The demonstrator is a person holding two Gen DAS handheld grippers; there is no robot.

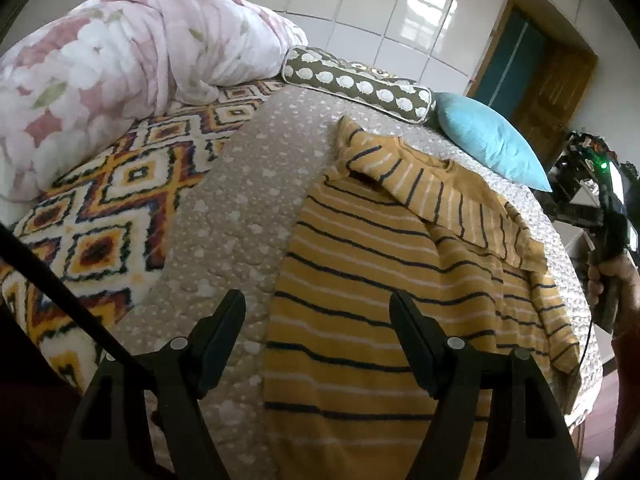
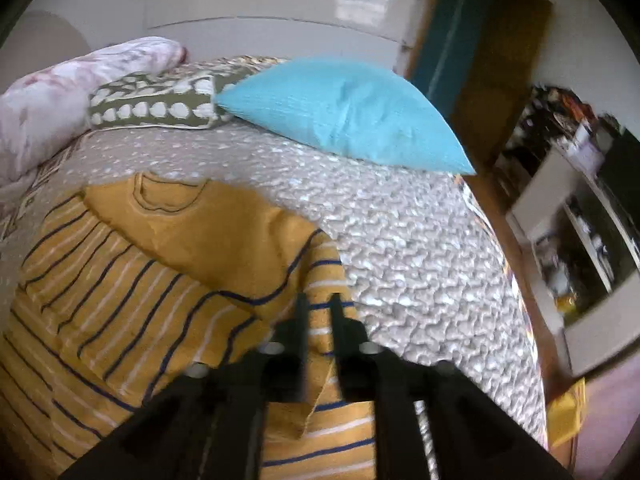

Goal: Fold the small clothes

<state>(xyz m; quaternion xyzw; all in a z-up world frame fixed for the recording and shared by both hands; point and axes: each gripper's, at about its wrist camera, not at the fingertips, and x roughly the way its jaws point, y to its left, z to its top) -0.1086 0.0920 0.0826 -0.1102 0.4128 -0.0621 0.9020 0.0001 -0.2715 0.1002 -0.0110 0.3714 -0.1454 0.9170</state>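
A small yellow shirt (image 1: 360, 280) with dark and white stripes lies on the bed (image 1: 240, 184), on a gray cover with pale spots. One sleeve (image 1: 420, 184) is folded over the top of the shirt, near the neck. The left gripper (image 1: 318, 312) hangs above the bottom part of the shirt with its jaws spread wide and nothing in them. One jaw is over the gray cover and the other is over the stripes. The right gripper (image 2: 318, 304) is down at the right side of the shirt. Its jaws are almost closed, and a flap of yellow cloth sits between them, so it looks like they are pinching the shirt, but the picture is blurry there. A blue pillow (image 2: 348, 116) lies at the far end of the bed. Beside it is a long brown pillow (image 1: 360, 80) with white shapes. A pink flowery blanket (image 1: 120, 68) is bunched up on the left.
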